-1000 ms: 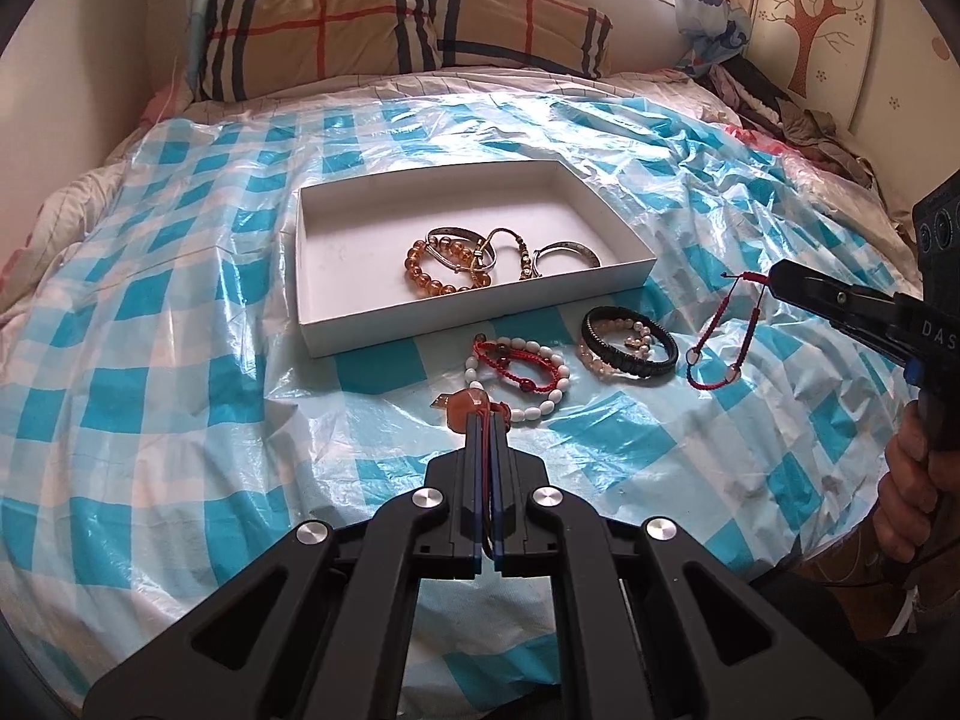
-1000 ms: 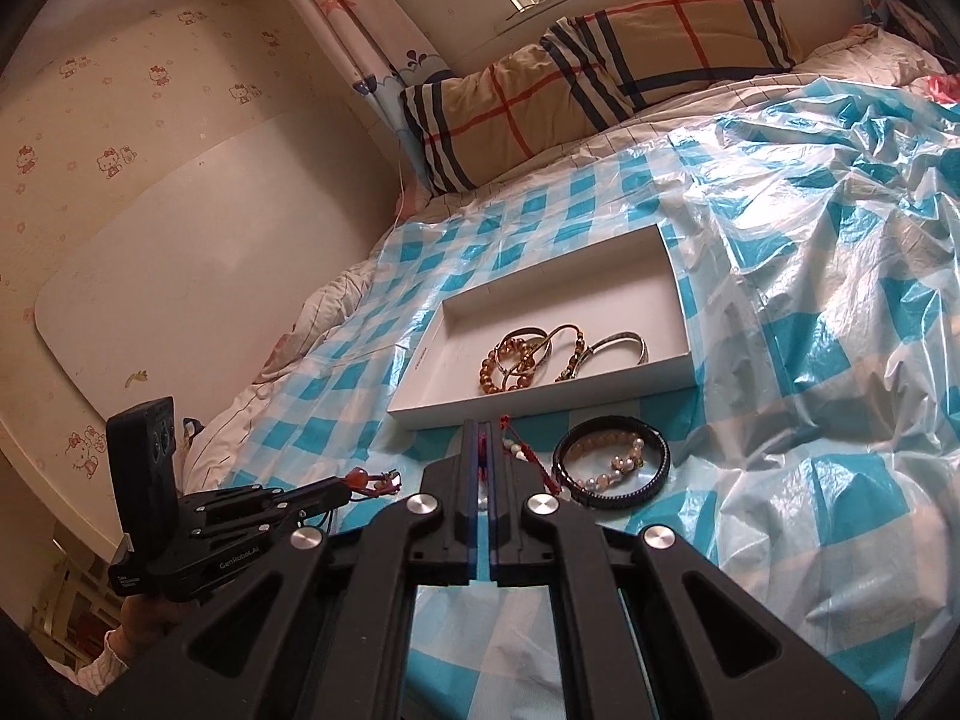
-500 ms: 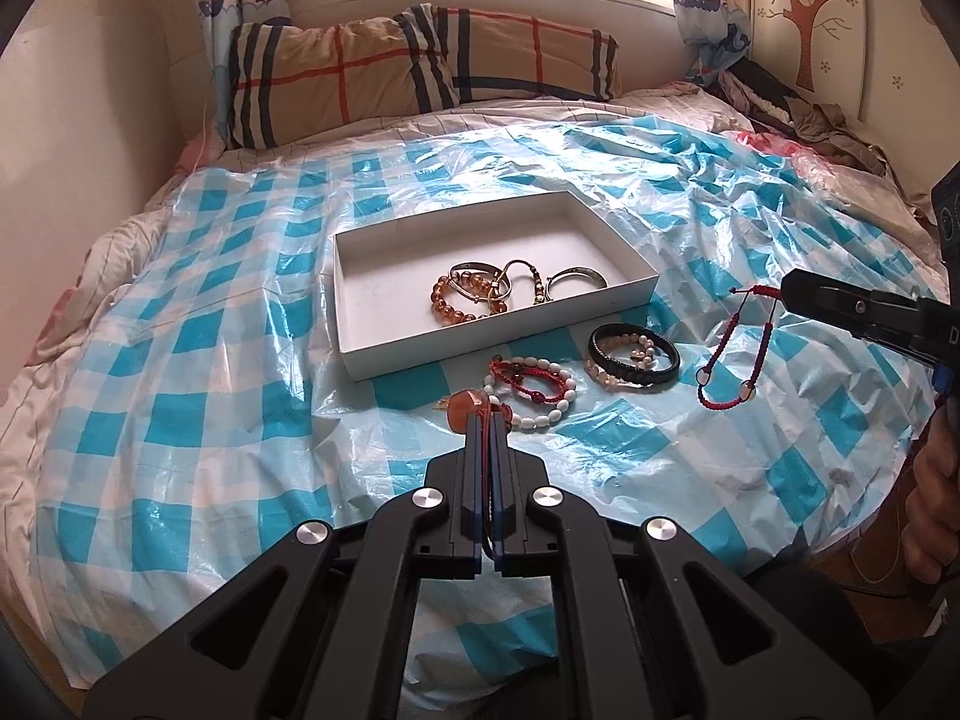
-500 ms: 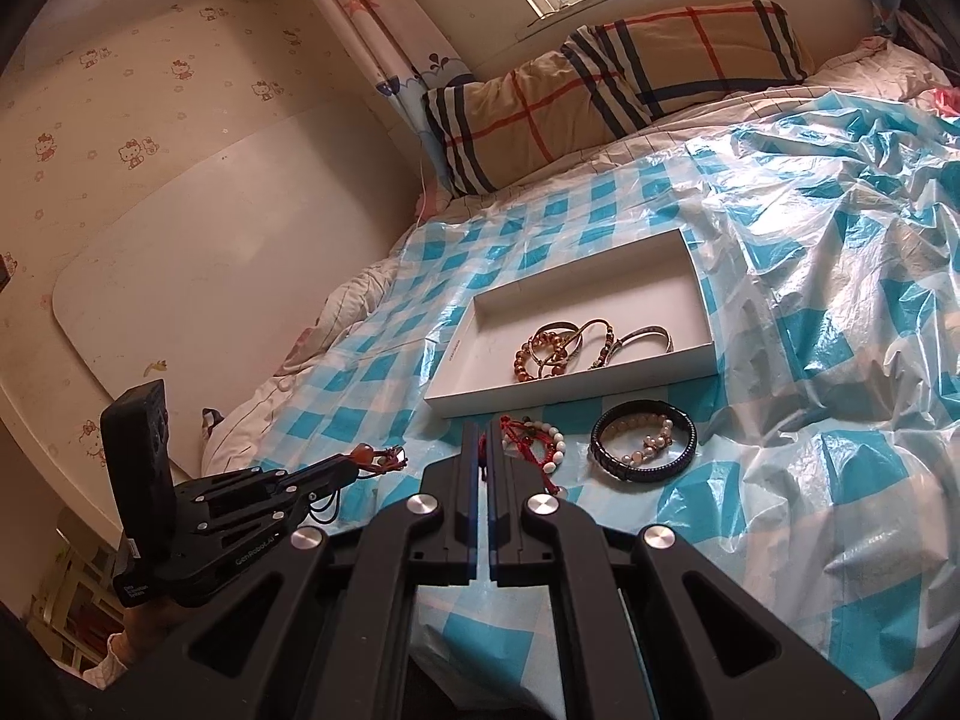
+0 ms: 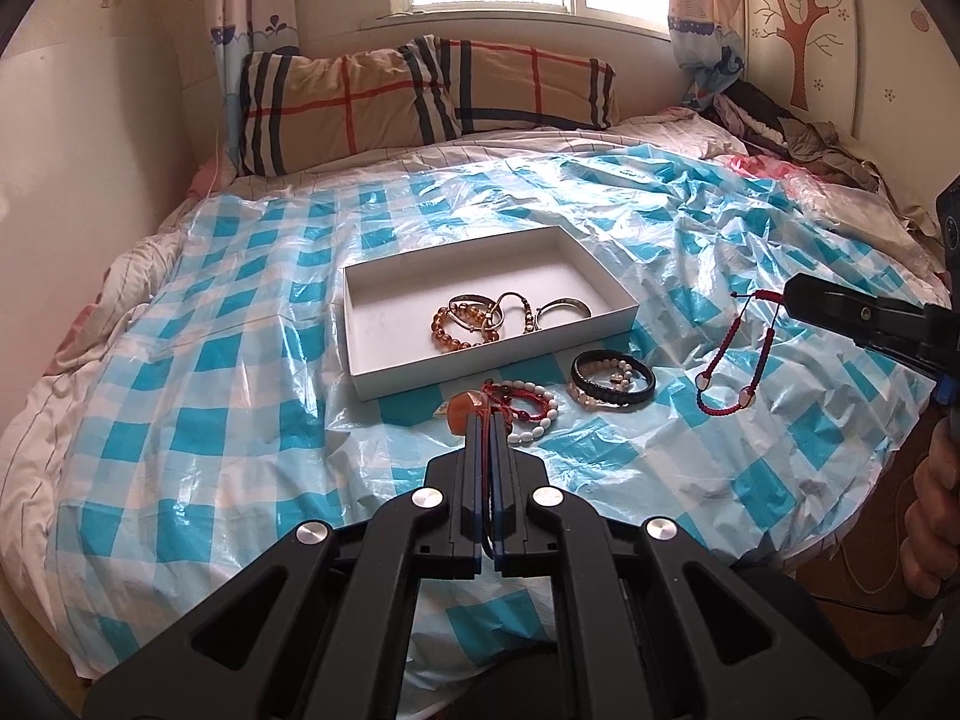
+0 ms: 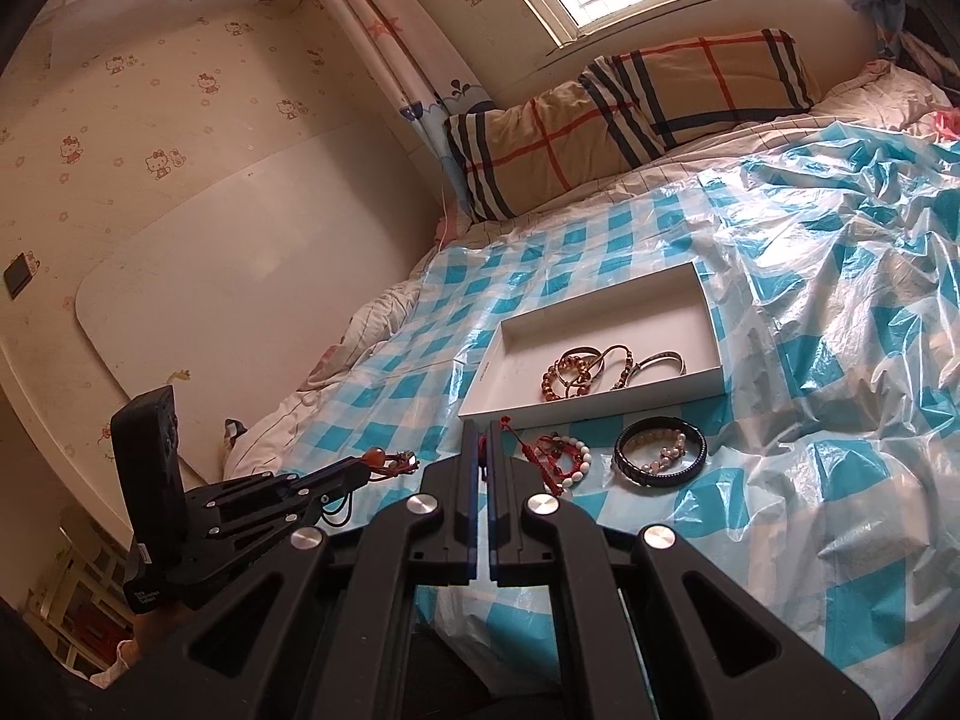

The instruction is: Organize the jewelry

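My left gripper is shut on an orange stone pendant, its thin cord running back between the fingers. It hangs above the near edge of the bed. At the right, my right gripper is shut on a red cord bracelet that dangles clear of the sheet. In the right wrist view the right gripper pinches that red cord, and the left gripper holds the pendant low on the left. A white box holds an amber bead bracelet and silver bangles.
Two bracelets lie in front of the box: white beads with red cord, and a black band around pearl beads. A blue-checked plastic sheet covers the bed. A plaid pillow lies at the head and clothes are piled far right.
Both grippers have risen and drawn back from the bed, each with its piece. The red bracelet now hangs free. The box and the loose bracelets look smaller and farther.
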The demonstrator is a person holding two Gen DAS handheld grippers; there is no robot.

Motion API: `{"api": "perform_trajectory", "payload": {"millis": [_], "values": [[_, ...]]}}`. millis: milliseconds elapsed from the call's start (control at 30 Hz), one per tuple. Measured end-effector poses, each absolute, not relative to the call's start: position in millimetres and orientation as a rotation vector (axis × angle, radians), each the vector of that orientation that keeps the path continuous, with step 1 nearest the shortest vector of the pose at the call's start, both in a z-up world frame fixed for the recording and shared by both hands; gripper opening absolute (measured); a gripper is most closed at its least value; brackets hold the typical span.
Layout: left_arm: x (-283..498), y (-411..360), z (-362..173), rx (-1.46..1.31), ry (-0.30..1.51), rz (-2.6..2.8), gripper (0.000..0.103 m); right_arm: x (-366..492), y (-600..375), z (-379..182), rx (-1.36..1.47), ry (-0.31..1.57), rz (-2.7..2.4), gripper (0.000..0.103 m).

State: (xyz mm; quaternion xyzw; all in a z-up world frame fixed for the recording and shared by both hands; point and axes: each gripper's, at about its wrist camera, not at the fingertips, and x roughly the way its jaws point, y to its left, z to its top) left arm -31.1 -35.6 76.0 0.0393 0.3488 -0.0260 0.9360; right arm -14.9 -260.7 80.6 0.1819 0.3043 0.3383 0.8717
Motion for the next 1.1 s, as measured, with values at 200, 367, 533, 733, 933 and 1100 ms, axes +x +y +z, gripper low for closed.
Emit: {"api": "perform_trajectory", "payload": {"millis": [200,367,533,733,933,1100], "values": [[-41.1,-40.8,88.8,0.087,0.687,-0.052,0.002,-26.7,-261.1,92.9,0.387,0.605,0.720,0.003],[-47.7,-44.3,97.9,0.089,0.665,-0.052,0.002,-33.5,-261.3,101.6,0.386,0.581,0.732,0.003],[-50.7,-45.4,103.5,0.092,0.653,-0.051,0.002,-37.4,-261.5,107.8,0.387,0.564,0.739,0.003],[-51.3,-46.4,105.6,0.092,0.644,-0.046,0.002,-39.1,-261.2,112.8,0.386,0.549,0.747,0.003],[-51.0,-46.5,105.0,0.092,0.644,-0.046,0.002,-37.6,-260.4,112.5,0.387,0.548,0.751,0.003],[-49.6,-46.5,104.3,0.091,0.645,-0.046,0.002,-34.5,-256.8,111.9,0.388,0.551,0.754,0.003]]}}
